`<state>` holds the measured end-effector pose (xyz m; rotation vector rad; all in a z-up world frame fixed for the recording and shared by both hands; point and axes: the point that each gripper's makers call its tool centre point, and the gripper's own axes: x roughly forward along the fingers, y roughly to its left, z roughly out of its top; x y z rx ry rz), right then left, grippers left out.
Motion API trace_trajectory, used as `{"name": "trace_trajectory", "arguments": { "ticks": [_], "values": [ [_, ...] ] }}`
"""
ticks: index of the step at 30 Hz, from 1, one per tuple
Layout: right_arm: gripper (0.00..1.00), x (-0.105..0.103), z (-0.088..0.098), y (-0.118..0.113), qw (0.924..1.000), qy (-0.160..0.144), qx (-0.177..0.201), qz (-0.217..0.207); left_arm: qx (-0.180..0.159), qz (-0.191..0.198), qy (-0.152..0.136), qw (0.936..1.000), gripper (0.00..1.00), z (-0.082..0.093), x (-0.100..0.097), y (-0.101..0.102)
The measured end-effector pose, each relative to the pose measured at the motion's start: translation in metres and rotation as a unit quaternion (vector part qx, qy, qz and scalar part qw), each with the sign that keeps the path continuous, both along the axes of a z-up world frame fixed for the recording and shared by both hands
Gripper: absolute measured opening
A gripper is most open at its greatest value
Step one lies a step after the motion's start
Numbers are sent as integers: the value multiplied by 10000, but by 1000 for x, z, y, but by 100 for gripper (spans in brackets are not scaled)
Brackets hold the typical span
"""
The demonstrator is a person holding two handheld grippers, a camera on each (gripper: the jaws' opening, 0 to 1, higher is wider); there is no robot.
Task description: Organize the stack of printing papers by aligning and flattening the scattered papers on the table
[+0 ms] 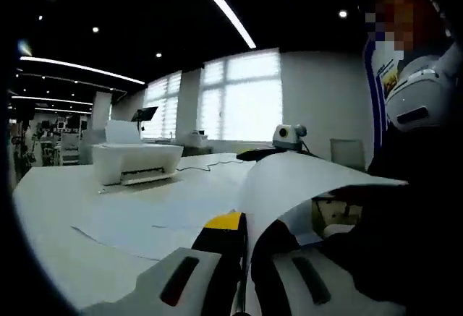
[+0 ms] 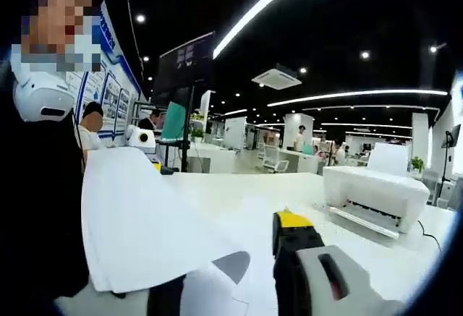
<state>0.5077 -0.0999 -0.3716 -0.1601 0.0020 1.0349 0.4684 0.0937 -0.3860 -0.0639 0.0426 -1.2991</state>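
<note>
in the left gripper view the left tool (image 1: pixel 242 272) rises from the near edge, its two pale jaws drawn close together with a curved white sheet of printing paper (image 1: pixel 304 178) running down between them, so it appears to be pinching that sheet; the sheet lifts off the white bench (image 1: pixel 51 207) and arcs to the right toward a person in dark clothes (image 1: pixel 412 207). more loose white papers (image 1: pixel 145 222) lie flat and scattered on the bench just beyond the tool, and a white desktop printer (image 1: pixel 137 160) stands farther back on the left, with a small white and grey camera device (image 1: pixel 288 135) far behind near the windows. in the right gripper view the right tool (image 2: pixel 231 280) shows a pale right jaw with a yellow tip and a darker left jaw, standing apart with paper between them; whether it grips is something i cannot tell. a stack of white sheets (image 2: pixel 137 222) lifts at the left, beside the person (image 2: pixel 36 186), and the printer (image 2: pixel 376 193) sits at the far right.
</note>
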Motion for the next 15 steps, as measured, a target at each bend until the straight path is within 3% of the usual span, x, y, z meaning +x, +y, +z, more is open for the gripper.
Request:
{"name": "trace_trajectory", "arguments": {
  "ticks": [3, 8, 11, 15],
  "values": [
    [8, -1, 2, 0, 10000, -60, -58, 28, -58, 7, 181, 9998, 6, -3, 1, 2],
    [0, -9, 6, 6, 9997, 11, -24, 246, -201, -15, 438, 9988, 6, -4, 5, 7],
    [0, -15, 9, 8, 9989, 251, 176, 369, -147, -60, 713, 9973, 6, -13, 5, 6],
    [0, -18, 13, 9, 9986, 198, 233, 443, -101, -38, 721, 9973, 7, -19, 6, 5]
  ]
}}
